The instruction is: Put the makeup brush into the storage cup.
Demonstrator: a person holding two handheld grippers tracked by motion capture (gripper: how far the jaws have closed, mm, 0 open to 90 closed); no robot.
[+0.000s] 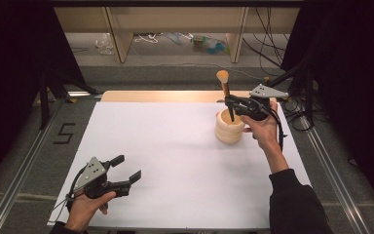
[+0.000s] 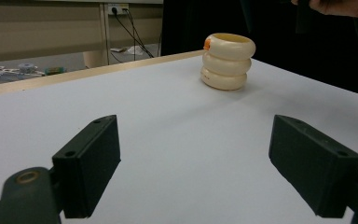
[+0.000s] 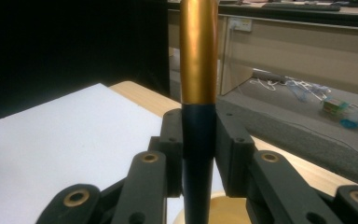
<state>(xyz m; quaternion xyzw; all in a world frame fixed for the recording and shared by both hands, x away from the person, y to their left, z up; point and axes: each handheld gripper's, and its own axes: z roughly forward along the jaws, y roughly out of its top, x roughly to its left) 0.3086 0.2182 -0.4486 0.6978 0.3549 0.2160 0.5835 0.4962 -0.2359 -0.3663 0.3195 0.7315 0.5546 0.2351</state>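
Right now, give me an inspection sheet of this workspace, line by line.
Surface: white sheet over a wooden table.
Job's things: makeup brush upright, lower end in the cream ribbed holder.
Clutter: nothing seen on the sheet.
Grippers: right tool shut on the brush handle; left tool open, empty, low over the sheet's near left.
Cables: loose wires on the floor beyond.
Surroundings: black curtains, desk legs, floor litter.

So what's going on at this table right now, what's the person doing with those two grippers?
The right gripper is clamped on the black handle of a makeup brush with a gold ferrule and orange bristle head, holding it upright with its lower end in the cream-coloured ribbed cup at the far right of the white table. The left gripper sits near the front left, jaws wide open and empty, pointing toward the cup.
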